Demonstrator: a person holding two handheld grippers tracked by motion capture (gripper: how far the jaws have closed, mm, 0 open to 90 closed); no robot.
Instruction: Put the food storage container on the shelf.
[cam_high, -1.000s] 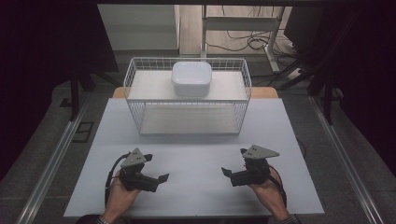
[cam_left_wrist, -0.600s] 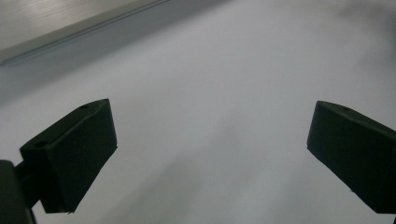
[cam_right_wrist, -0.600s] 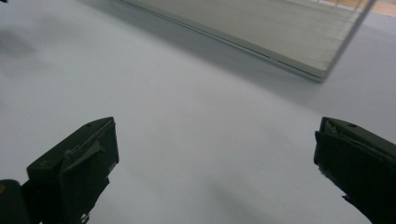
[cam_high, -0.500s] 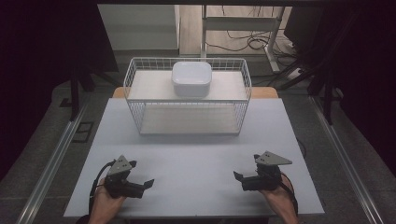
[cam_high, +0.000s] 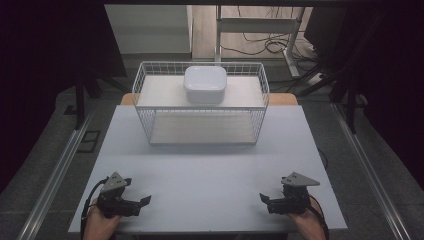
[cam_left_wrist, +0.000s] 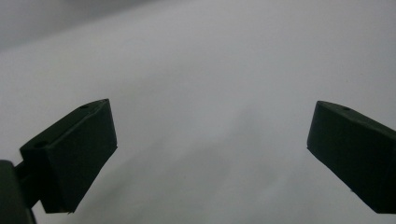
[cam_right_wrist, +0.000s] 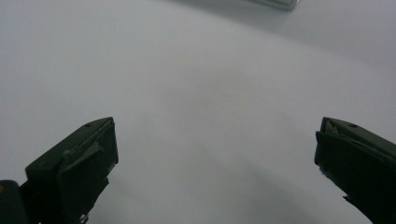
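High view: left gripper (cam_high: 144, 201) and right gripper (cam_high: 263, 198) sit low at the table's (cam_high: 210, 175) near edge, both wide open, holding nothing, well apart from the wire basket (cam_high: 201, 120) with the white container (cam_high: 205, 84) on top. Looks like a rest or start pose; next move likely needs a long forward reach. Gripper views give bare tabletop between spread jaws, no basket.

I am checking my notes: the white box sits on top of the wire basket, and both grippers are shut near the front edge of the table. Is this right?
Not quite. Both grippers are open: the left gripper and the right gripper each show their jaws wide apart in their own gripper views. The white box does sit on top of the wire basket, on the table.
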